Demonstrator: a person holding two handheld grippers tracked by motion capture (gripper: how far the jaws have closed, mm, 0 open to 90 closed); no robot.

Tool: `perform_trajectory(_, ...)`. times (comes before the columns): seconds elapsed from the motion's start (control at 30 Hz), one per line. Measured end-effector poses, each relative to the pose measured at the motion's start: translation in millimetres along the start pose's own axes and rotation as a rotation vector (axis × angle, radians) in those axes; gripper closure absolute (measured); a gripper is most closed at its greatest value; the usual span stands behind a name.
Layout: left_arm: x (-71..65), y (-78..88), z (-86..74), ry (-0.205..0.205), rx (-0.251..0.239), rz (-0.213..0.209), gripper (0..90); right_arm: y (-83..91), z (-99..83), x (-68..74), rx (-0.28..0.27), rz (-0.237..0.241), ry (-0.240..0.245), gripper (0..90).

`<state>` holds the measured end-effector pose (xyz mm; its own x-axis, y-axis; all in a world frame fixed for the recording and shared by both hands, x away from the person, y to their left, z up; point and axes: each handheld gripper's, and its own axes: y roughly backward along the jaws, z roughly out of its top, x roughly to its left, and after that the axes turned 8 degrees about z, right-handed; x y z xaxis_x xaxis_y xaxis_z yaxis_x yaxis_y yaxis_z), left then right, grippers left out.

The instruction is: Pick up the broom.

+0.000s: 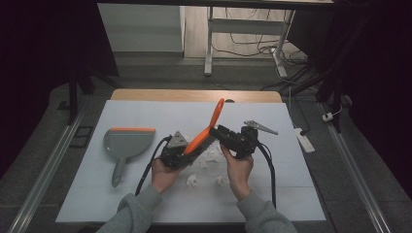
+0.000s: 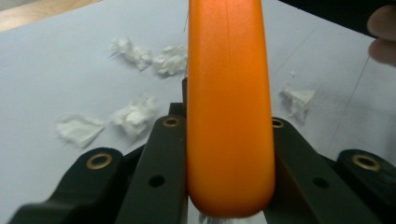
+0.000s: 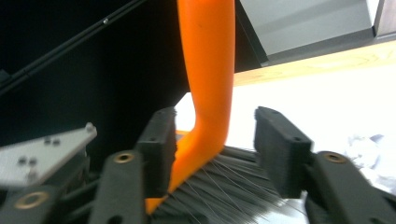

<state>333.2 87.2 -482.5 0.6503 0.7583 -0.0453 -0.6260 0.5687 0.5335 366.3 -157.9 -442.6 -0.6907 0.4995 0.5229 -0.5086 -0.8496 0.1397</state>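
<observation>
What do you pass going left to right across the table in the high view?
Grey dustpan → left gripper, shut on the orange brush → right gripper, its jaws open around the brush. Crumpled paper scraps lie below the grippers, so they have no clear place in this order.

Grey sleeves [image 1: 136,213]; black tools with brass-ringed screw holes [image 2: 99,161], trailing black cables [image 1: 270,170].

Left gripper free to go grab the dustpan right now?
Probably not yet. The left gripper is shut on the orange brush, which the open right gripper also straddles. The dustpan lies unobstructed on the white mat to its left, so only the brush needs releasing.
</observation>
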Motion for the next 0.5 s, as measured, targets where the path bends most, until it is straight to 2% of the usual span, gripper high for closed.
perform_trajectory(0.03, 8.2, 5.9, 1.1, -0.005, 0.03, -0.023, 79.6, 1.5, 1.2, 0.4, 0.02, -0.007, 0.026, 45.4)
perform_trajectory(0.13, 15.7, 14.2, 4.0, -0.055, 0.097, -0.041, 79.5, 6.0, 5.0, 0.7, 0.114, -0.016, 0.11, 43.6)
perform_trajectory(0.17, 15.7, 14.2, 4.0, -0.055, 0.097, -0.041, 79.5, 7.8, 5.7, 0.4, 0.15, -0.011, 0.133, 42.3)
perform_trajectory(0.2, 18.3, 19.6, 4.6, -0.089, 0.138, -0.052, 79.6, 9.3, 5.8, 0.2, 0.18, -0.014, 0.153, 41.0)
perform_trajectory(0.3, 20.3, 23.6, 3.8, -0.095, 0.166, -0.074, 79.5, 16.0, 4.6, 0.7, 0.255, -0.027, 0.234, 38.1)
perform_trajectory(0.33, 20.2, 25.4, 3.1, -0.109, 0.196, -0.088, 79.5, 18.1, 4.0, 0.9, 0.27, -0.012, 0.254, 38.2)
perform_trajectory(0.37, 20.2, 25.4, 3.1, -0.109, 0.196, -0.088, 79.5, 20.1, 4.0, 0.9, 0.289, 0.005, 0.268, 38.3)
perform_trajectory(0.4, 20.1, 25.9, 2.8, -0.132, 0.223, -0.101, 79.4, 22.0, 4.4, 0.7, 0.304, 0.024, 0.278, 38.2)
perform_trajectory(0.5, 19.7, 27.0, 2.3, -0.158, 0.242, -0.102, 79.4, 26.1, 7.1, 1.4, 0.34, 0.069, 0.291, 37.7)
